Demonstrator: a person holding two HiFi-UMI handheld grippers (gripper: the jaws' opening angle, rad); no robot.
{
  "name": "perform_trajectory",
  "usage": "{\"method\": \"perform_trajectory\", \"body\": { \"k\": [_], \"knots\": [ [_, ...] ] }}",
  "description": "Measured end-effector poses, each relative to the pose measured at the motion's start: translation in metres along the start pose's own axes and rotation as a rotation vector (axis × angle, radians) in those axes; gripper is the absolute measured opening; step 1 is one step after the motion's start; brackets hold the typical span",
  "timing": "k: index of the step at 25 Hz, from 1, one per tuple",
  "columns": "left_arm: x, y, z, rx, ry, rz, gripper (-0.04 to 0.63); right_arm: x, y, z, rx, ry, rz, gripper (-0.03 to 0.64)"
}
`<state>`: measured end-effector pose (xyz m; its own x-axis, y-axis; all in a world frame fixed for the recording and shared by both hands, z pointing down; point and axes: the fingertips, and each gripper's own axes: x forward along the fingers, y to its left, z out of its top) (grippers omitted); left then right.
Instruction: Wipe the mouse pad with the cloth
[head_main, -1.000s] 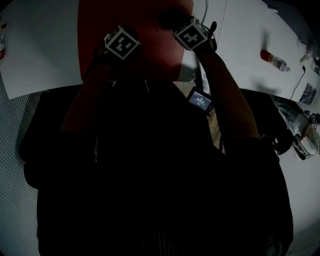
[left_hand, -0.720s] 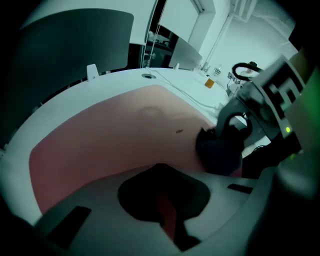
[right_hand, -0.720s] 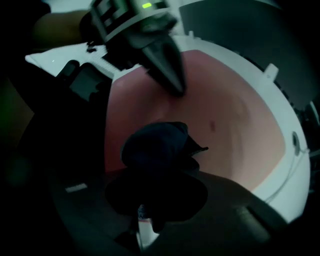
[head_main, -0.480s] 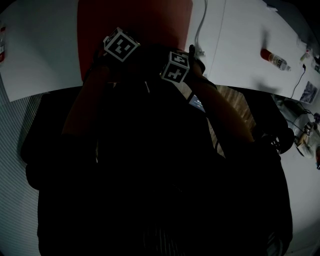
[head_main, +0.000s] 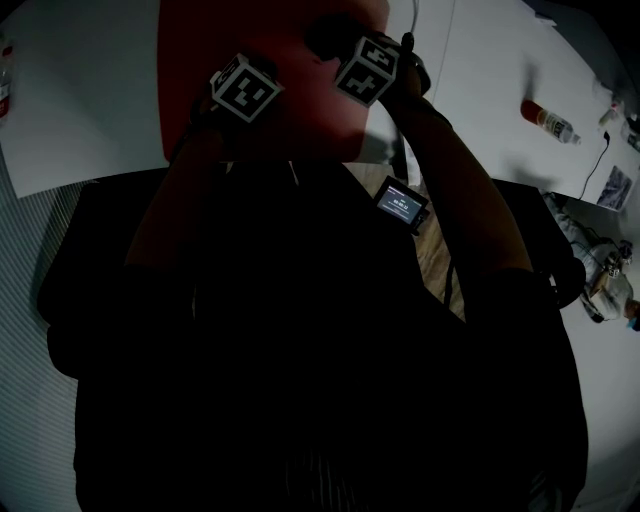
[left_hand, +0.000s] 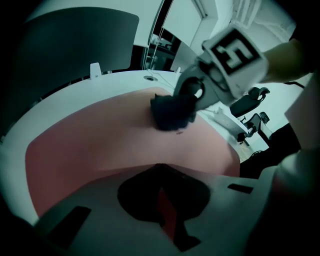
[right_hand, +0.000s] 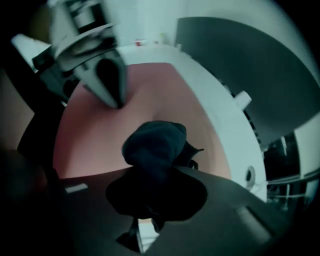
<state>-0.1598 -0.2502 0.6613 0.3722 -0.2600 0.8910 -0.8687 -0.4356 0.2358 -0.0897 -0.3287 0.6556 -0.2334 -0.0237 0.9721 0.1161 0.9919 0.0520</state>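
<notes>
Closest in, the person's dark torso is filling the lower head view, both arms reaching forward, and a small lit screen is peeking out beside the right forearm. Now the left gripper: its jaws are sitting drawn together, only a thin red sliver showing between them, tips pressing down on the red mouse pad. The right gripper is clamping a bunched dark cloth, and that cloth is resting on the pad's surface, just beyond the left gripper and a little to its right. The pad is lying flat on the white table. Far off to the right, a small bottle is lying on its side.
</notes>
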Motion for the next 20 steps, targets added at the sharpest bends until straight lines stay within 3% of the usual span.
{"method": "perform_trajectory", "body": {
  "k": [2, 6, 8, 11, 13, 15, 17, 20],
  "knots": [
    [-0.001, 0.000, 0.002, -0.001, -0.005, 0.004, 0.009, -0.001, 0.037, 0.003, -0.105, 0.006, 0.012, 0.061],
    [0.001, 0.000, 0.003, 0.012, 0.012, 0.004, 0.009, 0.000, 0.124, 0.006, -0.174, -0.028, 0.113, 0.062],
    [0.002, 0.001, 0.004, 0.014, 0.008, 0.002, 0.009, 0.000, 0.161, 0.007, -0.269, -0.061, 0.160, 0.063],
    [0.000, 0.000, 0.002, 0.016, -0.010, 0.025, 0.009, 0.001, 0.172, 0.006, -0.399, -0.104, 0.205, 0.066],
    [-0.001, 0.000, -0.001, 0.023, -0.010, 0.042, 0.009, 0.005, 0.127, -0.001, -0.330, -0.112, 0.136, 0.066],
    [0.001, 0.000, 0.001, 0.029, -0.009, 0.044, 0.009, 0.001, 0.054, -0.014, -0.138, -0.097, 0.027, 0.067],
    [0.002, 0.000, 0.002, 0.025, -0.009, 0.040, 0.009, -0.005, 0.002, -0.025, 0.067, -0.088, -0.015, 0.067],
    [0.002, 0.000, 0.002, 0.015, -0.008, 0.040, 0.009, -0.007, -0.023, -0.029, 0.184, -0.081, -0.080, 0.066]
  ]
}}
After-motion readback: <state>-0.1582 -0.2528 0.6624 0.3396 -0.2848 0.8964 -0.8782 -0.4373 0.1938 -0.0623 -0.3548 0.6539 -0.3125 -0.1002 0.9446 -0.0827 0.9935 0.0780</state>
